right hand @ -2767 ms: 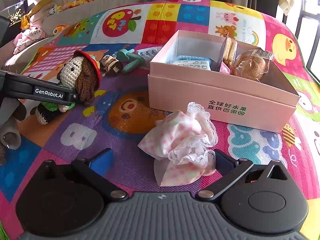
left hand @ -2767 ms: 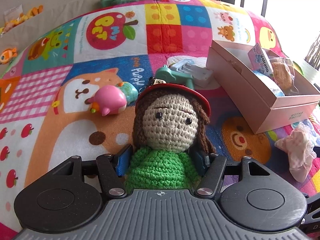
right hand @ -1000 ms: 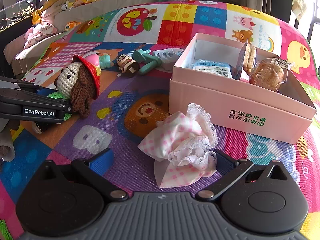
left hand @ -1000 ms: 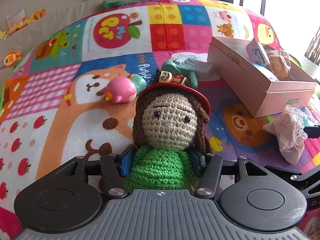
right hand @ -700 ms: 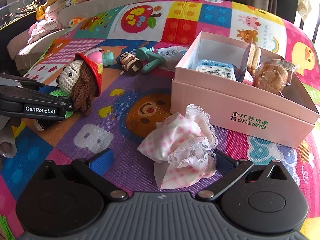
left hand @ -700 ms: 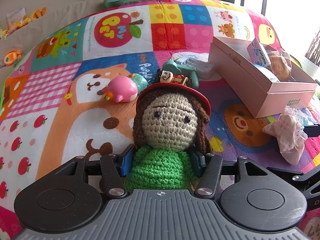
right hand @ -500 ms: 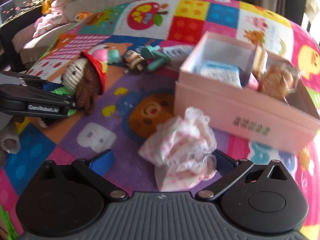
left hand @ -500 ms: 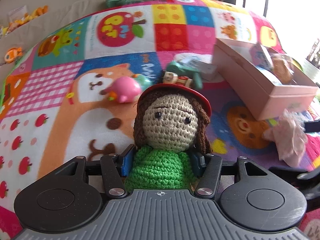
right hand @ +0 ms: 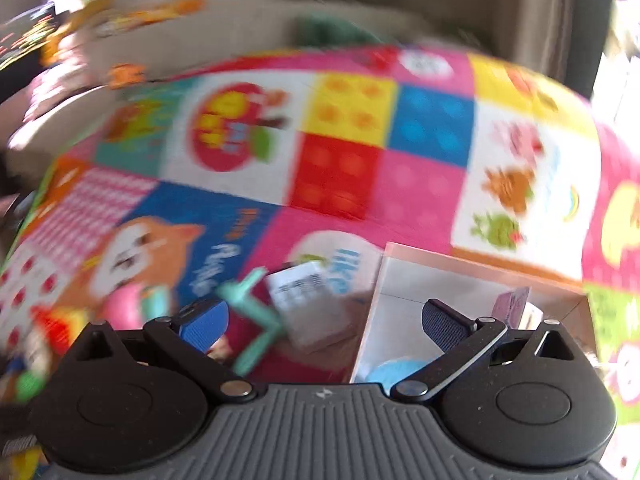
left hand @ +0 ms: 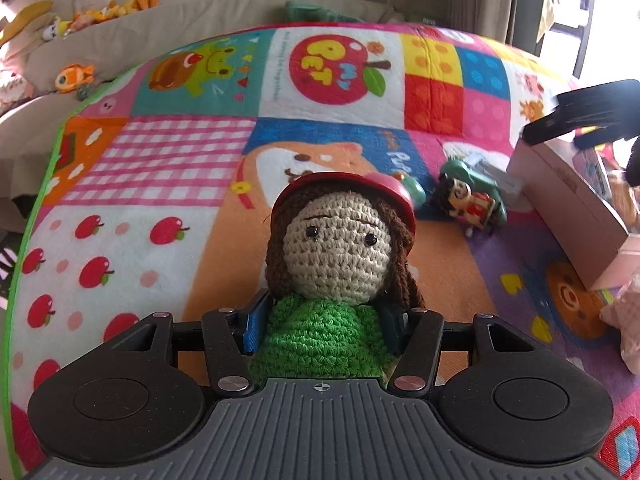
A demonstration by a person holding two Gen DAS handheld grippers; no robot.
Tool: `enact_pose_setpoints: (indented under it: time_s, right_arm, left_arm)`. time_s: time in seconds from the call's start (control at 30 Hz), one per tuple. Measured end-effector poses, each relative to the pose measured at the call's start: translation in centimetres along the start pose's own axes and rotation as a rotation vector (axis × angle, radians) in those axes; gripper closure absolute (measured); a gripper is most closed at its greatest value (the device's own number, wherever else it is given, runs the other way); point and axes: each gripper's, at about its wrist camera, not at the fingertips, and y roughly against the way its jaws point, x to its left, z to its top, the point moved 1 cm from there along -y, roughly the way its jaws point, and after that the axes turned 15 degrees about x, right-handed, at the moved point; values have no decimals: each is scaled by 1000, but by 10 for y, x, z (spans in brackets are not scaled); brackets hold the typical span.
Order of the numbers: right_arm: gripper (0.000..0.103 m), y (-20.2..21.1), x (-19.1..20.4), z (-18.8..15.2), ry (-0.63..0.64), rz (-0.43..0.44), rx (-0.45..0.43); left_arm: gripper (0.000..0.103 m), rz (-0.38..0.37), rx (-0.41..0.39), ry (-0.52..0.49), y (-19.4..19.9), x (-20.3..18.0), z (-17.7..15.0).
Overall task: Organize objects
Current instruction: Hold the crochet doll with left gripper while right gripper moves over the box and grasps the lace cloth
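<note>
Crochet doll point(left hand: 338, 280) sits clamped in the left hand-held gripper point(left hand: 324, 320), pink box point(left hand: 568, 208) at its two o'clock, while the right hand-held gripper point(right hand: 324, 324) gapes empty.

The right wrist view was smeared throughout, so the toys beside the pink box point(right hand: 472, 276) could not be told apart. In the left wrist view, the crochet doll point(left hand: 340, 280) hid a pink toy behind its hat, and its legs lay out of sight below the fingers point(left hand: 256, 324). The frame's right edge cut off the box point(left hand: 568, 216) and a pale cloth point(left hand: 624, 312).
</note>
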Motion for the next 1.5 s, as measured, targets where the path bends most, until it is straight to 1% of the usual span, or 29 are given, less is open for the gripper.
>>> enact_pose_setpoints:
  time_s: [0.07, 0.13, 0.23, 0.4, 0.5, 0.7, 0.77, 0.83, 0.93, 1.0, 1.03, 1.07, 1.13, 1.2, 1.3, 1.37, 1.4, 1.5]
  right_arm:
    - [0, -15, -4, 8, -42, 43, 39]
    - [0, -21, 3, 16, -42, 95, 52]
    - [0, -29, 24, 29, -49, 48, 73]
    - [0, -40, 63, 52, -26, 111, 76]
    - [0, -48, 91, 64, 19, 139, 75]
    - [0, -54, 129, 74, 66, 189, 53]
    - [0, -50, 134, 69, 111, 184, 34]
    - [0, -38, 135, 57, 178, 128, -7]
    - [0, -3, 122, 29, 284, 15, -106]
    - [0, 22, 99, 9, 333, -55, -173]
    - [0, 31, 85, 1, 339, -86, -190]
    - [0, 38, 69, -4, 332, -106, -192]
    - [0, 38, 36, -7, 266, -132, -157]
    - [0, 25, 4, -4, 178, -142, -102]
    - [0, 4, -33, -1, 73, -167, -82]
    - [0, -8, -53, 0, 6, -134, -61]
    - [0, -14, -62, -1, -26, -97, -41]
    - [0, -24, -69, -5, -86, 60, 20]
  left_arm:
    - [43, -9, -10, 9, -1, 7, 2]
    - [43, -19, -17, 30, -2, 16, 5]
    - [43, -37, -24, 52, -6, 26, 13]
    - [43, -51, -36, 65, -13, 33, 22]
    - [43, -55, -44, 70, -16, 37, 26]
    - [43, -54, -51, 79, -18, 37, 27]
    - [43, -49, -51, 90, -16, 37, 26]
    - [43, -43, -46, 101, -13, 35, 22]
    - [43, -58, -37, 117, -5, 35, 13]
    - [43, -70, -39, 123, 0, 33, 4]
    - [43, -70, -41, 121, 3, 32, 0]
    - [43, -67, -40, 117, 5, 29, -5]
    - [43, -61, -30, 108, 10, 22, -11]
    - [43, -59, -9, 102, 15, 17, -15]
    - [44, -26, 14, 83, 22, 10, -22]
    - [44, -2, 22, 74, 24, 8, -26]
    - [44, 5, 25, 73, 25, 8, -27]
    - [44, 18, 32, 68, 25, 6, -29]
